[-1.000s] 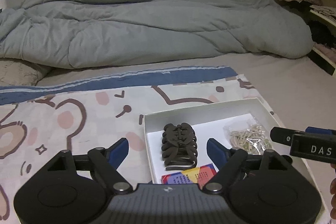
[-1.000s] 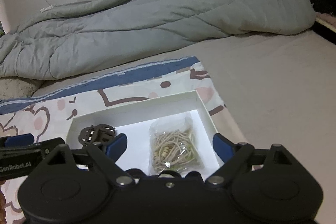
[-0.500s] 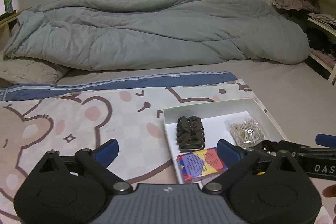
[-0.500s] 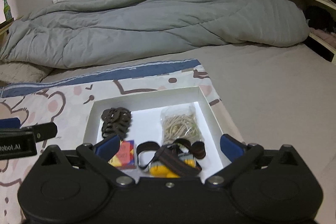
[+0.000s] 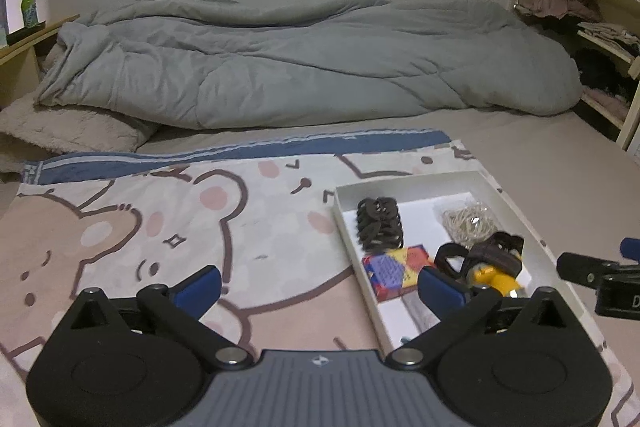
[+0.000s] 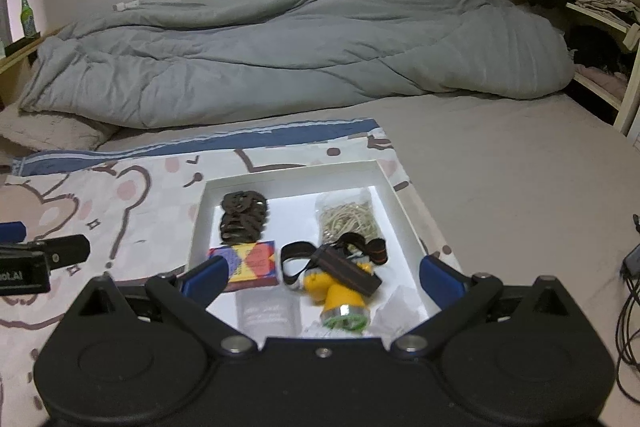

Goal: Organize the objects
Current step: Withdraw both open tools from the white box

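The white box [image 6: 394, 193] is sitting on the bear-print blanket [image 5: 160, 227], and pretty much everything is lying inside it. Toward the box's far left corner the brown hair clip [image 6: 243, 215] is resting, with the colorful card box [image 6: 253, 262] lying just in front of it, touching or nearly so. Toward the far right corner the bag of rubber bands [image 6: 350, 218] is sitting, and right in front of that the yellow headlamp [image 6: 336, 297] is lying with its dark strap [image 6: 344, 269] looping over it. A pale flat packet [image 6: 267, 311] is lying at the near end of the box, beside the headlamp; can't really tell what it is.

The right gripper [image 6: 323, 277] is hanging over the near end of the box, fingers spread wide, not holding anything. The left gripper [image 5: 318, 281] is hovering by the box's left side, over the blanket, its right finger overlapping the box in view, fingers also wide apart and gripping nothing.

Beyond the box a gray comforter [image 5: 304, 67] is bunching up across the bed.
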`<state>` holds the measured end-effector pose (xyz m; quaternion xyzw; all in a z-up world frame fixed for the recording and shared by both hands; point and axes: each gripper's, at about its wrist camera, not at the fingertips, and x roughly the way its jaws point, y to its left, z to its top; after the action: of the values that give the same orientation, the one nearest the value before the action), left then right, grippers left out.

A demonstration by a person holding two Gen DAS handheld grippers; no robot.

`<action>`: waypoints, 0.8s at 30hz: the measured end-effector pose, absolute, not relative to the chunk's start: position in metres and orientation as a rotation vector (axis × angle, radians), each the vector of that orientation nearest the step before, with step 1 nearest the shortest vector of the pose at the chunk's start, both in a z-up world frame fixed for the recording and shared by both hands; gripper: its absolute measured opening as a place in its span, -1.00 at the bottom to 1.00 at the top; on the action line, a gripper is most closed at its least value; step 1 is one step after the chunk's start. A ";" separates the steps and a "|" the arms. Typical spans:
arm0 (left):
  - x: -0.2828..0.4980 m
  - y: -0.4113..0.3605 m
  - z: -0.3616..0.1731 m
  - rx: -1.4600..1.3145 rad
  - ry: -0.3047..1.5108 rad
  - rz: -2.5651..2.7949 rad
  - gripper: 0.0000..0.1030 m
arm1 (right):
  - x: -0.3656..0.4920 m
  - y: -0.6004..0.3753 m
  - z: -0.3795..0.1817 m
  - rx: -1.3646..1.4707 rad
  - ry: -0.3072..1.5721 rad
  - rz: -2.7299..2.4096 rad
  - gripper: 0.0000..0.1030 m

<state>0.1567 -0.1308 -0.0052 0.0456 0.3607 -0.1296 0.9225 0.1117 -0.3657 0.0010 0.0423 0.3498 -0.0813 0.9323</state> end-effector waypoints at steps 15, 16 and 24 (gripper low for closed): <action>0.105 -0.103 0.014 0.135 0.715 -0.263 1.00 | 0.048 -0.344 0.022 0.103 0.690 -0.193 0.99; 0.102 -0.103 0.015 0.144 0.714 -0.265 1.00 | 0.044 -0.345 0.022 0.111 0.692 -0.200 0.99; 0.076 -0.096 0.025 0.154 0.695 -0.298 1.00 | 0.015 -0.334 0.023 0.099 0.687 -0.217 0.99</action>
<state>0.0755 -0.0959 0.0253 0.0749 0.3391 -0.1452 0.9265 0.0149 -0.3341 0.0233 0.0483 0.3362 -0.1059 0.9346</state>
